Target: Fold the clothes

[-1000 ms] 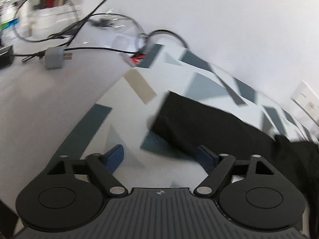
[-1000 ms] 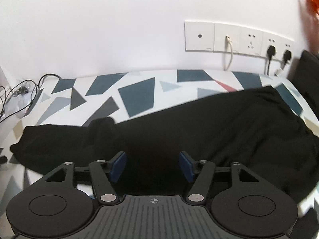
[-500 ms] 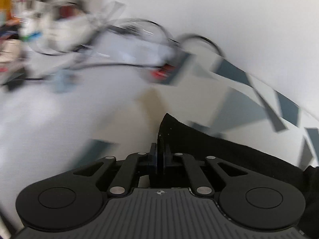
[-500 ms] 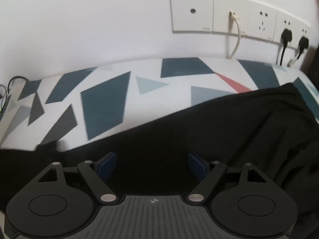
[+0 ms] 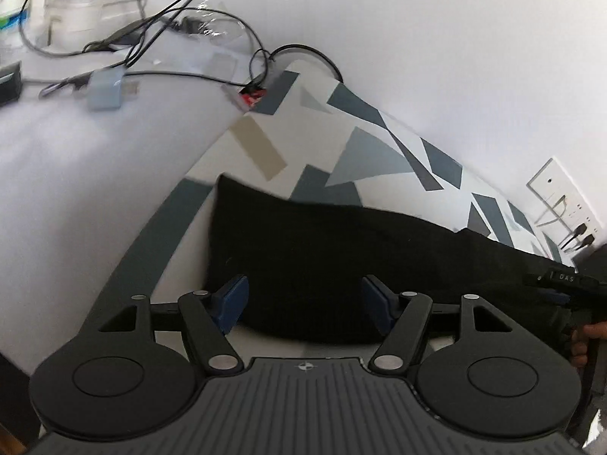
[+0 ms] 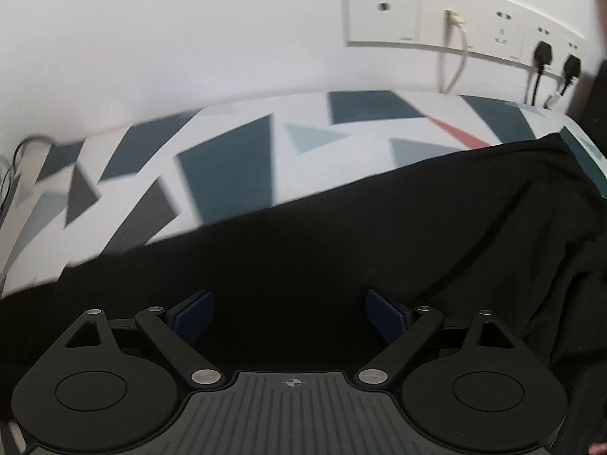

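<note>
A black garment (image 5: 341, 250) lies spread on a white cloth with grey and blue triangles (image 5: 364, 151). Its sleeve end fills the space before my left gripper (image 5: 303, 303), which is open, blue pads on either side of the fabric's near edge. In the right wrist view the same black garment (image 6: 341, 250) covers the lower half, wrinkled at the right. My right gripper (image 6: 290, 316) is open just above the fabric with nothing pinched. At the right edge of the left wrist view, the other gripper's body (image 5: 569, 288) and a hand (image 5: 584, 341) show.
Cables (image 5: 151, 38), a small grey adapter (image 5: 106, 87) and a red-labelled item (image 5: 252, 94) lie on the white surface far left. A wall socket strip (image 6: 455, 15) with plugs (image 6: 542, 53) runs behind the cloth. White wall behind.
My left gripper was shut on the sleeve end half a second ago and has let go, the sleeve now lying flat and wider. My right gripper stayed open, shifting closer over the fabric.
</note>
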`<action>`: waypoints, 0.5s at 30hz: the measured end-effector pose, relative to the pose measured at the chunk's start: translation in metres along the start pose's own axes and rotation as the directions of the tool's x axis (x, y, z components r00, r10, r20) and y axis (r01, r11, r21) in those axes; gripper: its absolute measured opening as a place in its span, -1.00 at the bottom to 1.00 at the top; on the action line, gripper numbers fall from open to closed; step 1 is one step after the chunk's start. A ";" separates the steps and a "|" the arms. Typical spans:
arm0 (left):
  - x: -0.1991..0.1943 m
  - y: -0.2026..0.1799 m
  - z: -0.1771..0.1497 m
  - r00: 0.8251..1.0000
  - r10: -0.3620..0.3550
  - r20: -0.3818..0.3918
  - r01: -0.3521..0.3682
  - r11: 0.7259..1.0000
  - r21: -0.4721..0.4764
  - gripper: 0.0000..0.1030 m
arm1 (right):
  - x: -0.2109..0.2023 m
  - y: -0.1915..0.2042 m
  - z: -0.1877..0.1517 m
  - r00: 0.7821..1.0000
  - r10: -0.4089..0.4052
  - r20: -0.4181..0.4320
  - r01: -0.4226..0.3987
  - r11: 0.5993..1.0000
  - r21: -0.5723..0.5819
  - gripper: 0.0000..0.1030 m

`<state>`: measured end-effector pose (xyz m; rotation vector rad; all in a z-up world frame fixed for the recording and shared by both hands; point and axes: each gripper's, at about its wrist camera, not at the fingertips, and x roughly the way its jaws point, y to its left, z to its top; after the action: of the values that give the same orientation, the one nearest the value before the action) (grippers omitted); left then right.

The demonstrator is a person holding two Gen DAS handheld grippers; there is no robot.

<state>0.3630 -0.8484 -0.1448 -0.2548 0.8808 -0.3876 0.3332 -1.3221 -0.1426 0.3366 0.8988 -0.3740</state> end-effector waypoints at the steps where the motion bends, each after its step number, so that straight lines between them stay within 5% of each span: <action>1: -0.004 0.003 -0.002 1.000 0.005 0.011 -0.005 1.000 0.019 0.30 | -0.005 0.005 -0.005 1.000 0.000 -0.003 0.000 1.000 0.014 0.68; 3: -0.007 0.007 -0.002 1.000 -0.004 0.025 0.002 0.997 0.074 0.30 | -0.015 0.016 -0.018 0.999 -0.035 0.004 0.035 0.999 0.036 0.70; 6: -0.002 0.009 0.002 1.000 -0.006 0.005 0.005 0.983 0.184 0.30 | -0.021 0.056 -0.046 0.986 -0.165 -0.010 0.163 0.980 -0.112 0.89; 8: 0.001 0.012 0.004 1.000 -0.026 -0.007 0.027 0.971 0.239 0.31 | -0.024 0.080 -0.068 0.983 -0.182 0.020 0.182 0.958 -0.223 0.90; 15: -0.003 0.022 0.001 0.987 -0.161 -0.021 0.161 0.955 0.248 0.30 | -0.028 0.108 -0.082 0.971 -0.240 0.025 0.240 0.955 -0.172 0.98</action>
<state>0.3672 -0.8276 -0.1503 -0.0943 0.8046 -0.6453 0.3090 -1.1864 -0.1541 0.0651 0.9644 -0.5163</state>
